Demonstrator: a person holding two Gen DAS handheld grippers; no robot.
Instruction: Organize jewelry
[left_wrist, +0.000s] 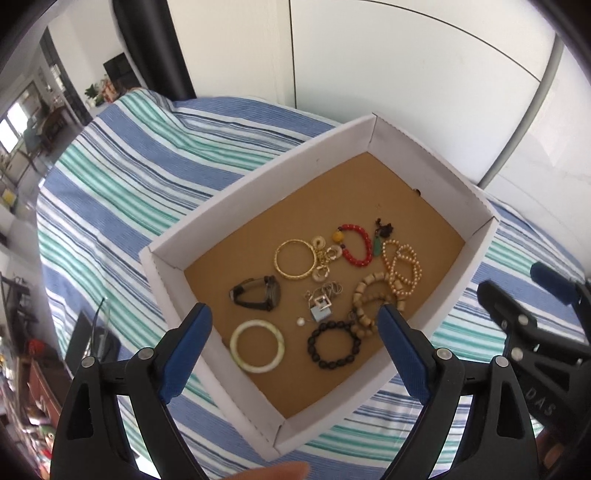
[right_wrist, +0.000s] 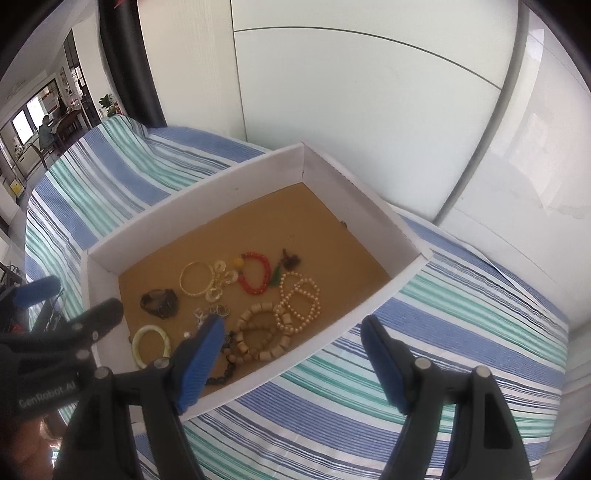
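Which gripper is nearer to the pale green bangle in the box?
Left. The left gripper hangs open right above the bangle. The right gripper is open over the box's near wall, off to the bangle's right.

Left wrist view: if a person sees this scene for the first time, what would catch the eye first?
Probably the white box with a brown floor, set on a blue and green striped cloth. Jewelry lies clustered on its floor: a red bead bracelet, a gold bangle, a pale jade bangle and a black bead bracelet. The left hand-held gripper hangs above it, open and empty.
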